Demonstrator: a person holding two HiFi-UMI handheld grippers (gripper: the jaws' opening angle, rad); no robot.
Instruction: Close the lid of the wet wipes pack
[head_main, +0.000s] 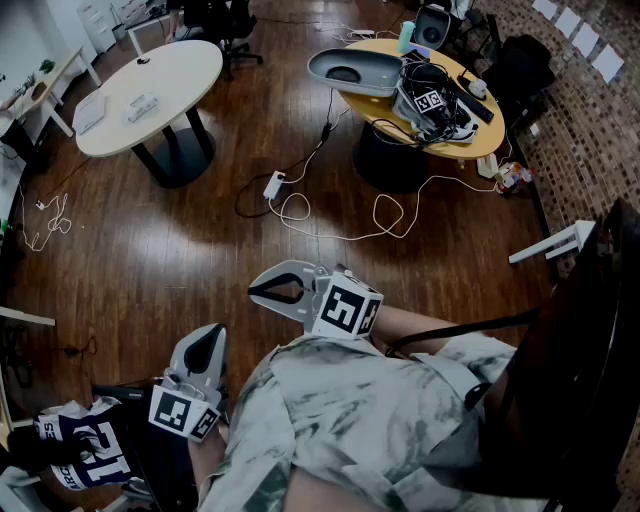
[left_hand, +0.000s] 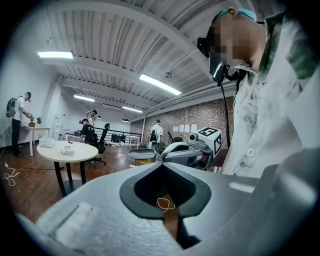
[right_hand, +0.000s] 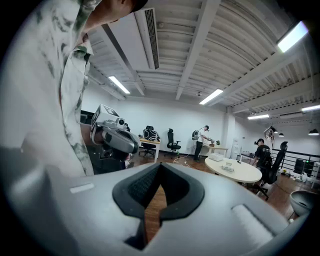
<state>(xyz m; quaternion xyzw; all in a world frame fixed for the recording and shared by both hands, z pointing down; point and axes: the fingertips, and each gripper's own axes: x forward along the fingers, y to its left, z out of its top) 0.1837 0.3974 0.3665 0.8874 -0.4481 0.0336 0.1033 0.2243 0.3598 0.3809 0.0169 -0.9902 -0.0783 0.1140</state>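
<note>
Head cam: steeply down on floor (head_main: 200, 260). Cams on left hand-held gripper (head_main: 208, 342) & right hand-held gripper (head_main: 258, 290): close behind jaws, facing across room. All share round desk (head_main: 150, 90).

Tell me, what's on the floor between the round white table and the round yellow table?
Head view: a white power strip and looping white cables lie on dark wooden floor between the round white table and round yellow table.
</note>
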